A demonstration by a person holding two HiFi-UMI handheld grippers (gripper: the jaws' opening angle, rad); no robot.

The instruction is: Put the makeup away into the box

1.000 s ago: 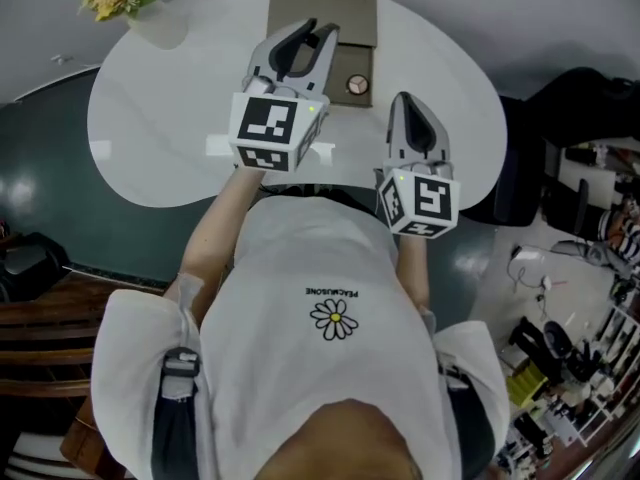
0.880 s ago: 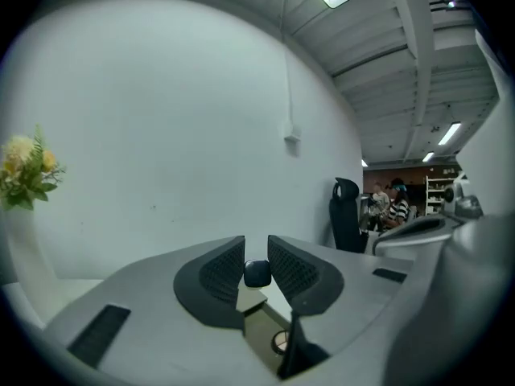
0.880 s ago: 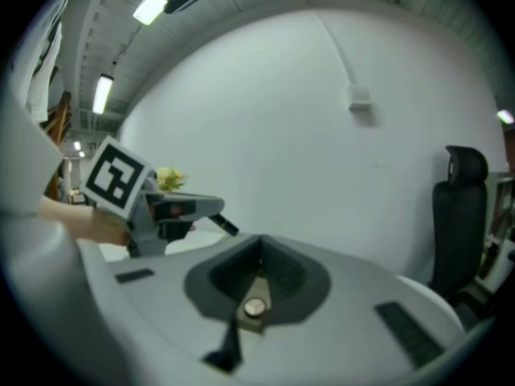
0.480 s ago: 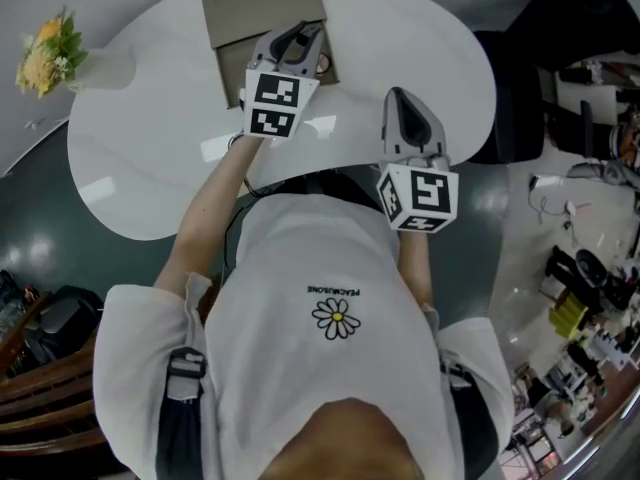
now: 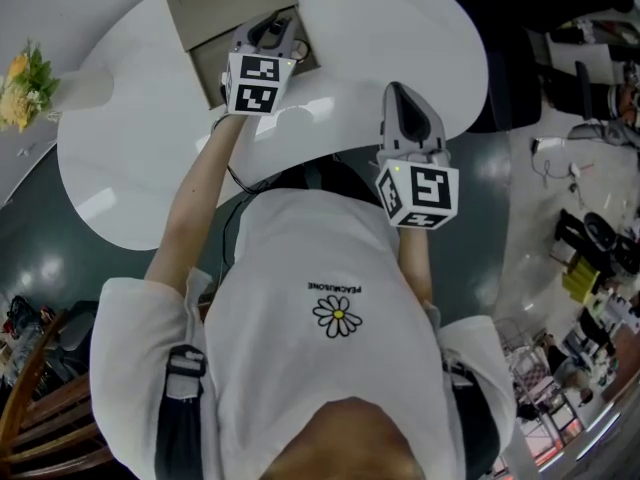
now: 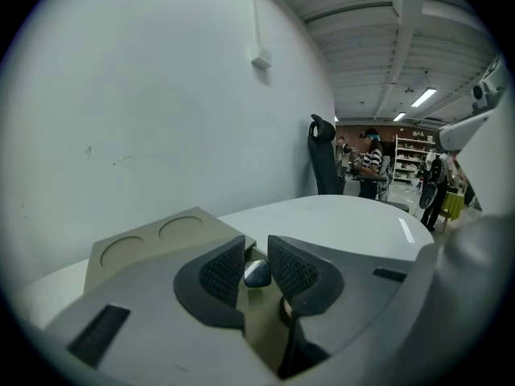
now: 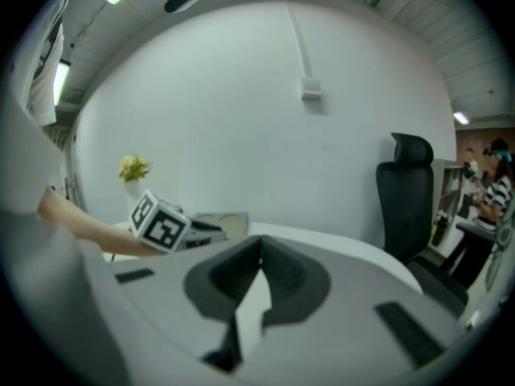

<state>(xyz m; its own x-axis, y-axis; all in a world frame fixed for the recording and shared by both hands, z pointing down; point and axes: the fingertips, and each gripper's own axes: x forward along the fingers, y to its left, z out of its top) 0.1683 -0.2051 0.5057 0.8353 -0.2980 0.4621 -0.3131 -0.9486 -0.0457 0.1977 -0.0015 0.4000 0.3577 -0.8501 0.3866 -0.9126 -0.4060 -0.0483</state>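
Table: white, with the tan box at its far side.
Left gripper: clenched on a small glossy makeup piece; I've brought it down over the box in the last second.
Right gripper: pinched together, empty, over the table's near edge.
Meaning: I judge that release into the box is close.

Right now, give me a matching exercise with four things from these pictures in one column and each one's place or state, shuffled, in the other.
Things:
1. left gripper
2. right gripper
3. bunch of yellow flowers
4. black office chair

Places or states:
A. jaws together, nothing between them
B. at the left end of the white round table
C. jaws shut on a small shiny dark makeup item, above the tan cardboard box
D. on the floor, right of the table

Pairs: 1-C, 2-A, 3-B, 4-D
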